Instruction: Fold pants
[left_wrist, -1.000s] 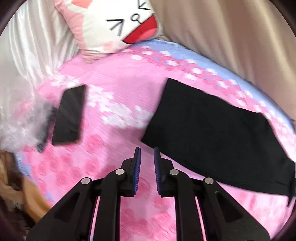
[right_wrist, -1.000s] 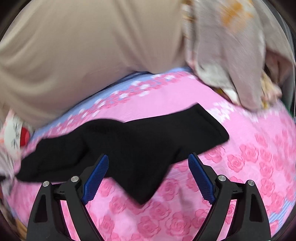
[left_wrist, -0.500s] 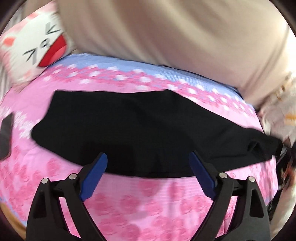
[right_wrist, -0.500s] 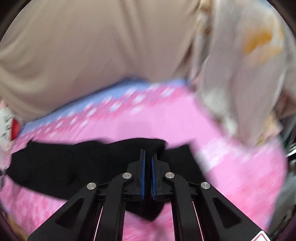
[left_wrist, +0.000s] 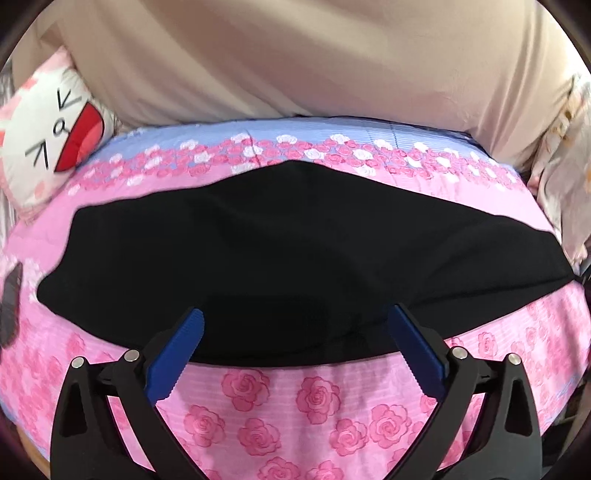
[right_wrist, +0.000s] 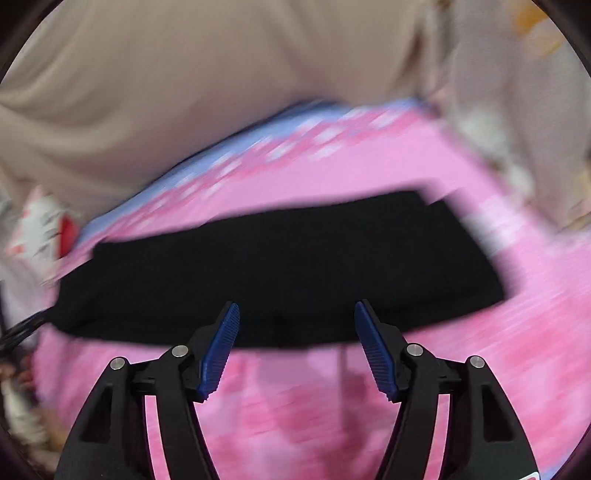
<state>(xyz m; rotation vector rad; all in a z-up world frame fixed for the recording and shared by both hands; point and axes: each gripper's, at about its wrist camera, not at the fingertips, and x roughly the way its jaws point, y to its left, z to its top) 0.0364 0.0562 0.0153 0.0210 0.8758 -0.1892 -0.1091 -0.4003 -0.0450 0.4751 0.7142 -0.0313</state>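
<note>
The bed's pink rose-print bedspread (left_wrist: 317, 398) lay before a beige curtain (left_wrist: 295, 55), a cartoon-face pillow (left_wrist: 51, 129) at its far left corner. The black pants (left_wrist: 288, 251) lay flat across its middle. Your left gripper (left_wrist: 295, 354) was spread wide and held nothing, near the pants' front edge. Your right gripper (right_wrist: 297, 347) was likewise parted and empty.

Bright even light, fisheye-bent edges, right wrist view motion-blurred

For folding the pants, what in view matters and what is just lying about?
Matters:
pants
left gripper, open
right gripper, open
bedspread

Lying about:
cat pillow
beige cloth
dark flat thing at left edge
</note>
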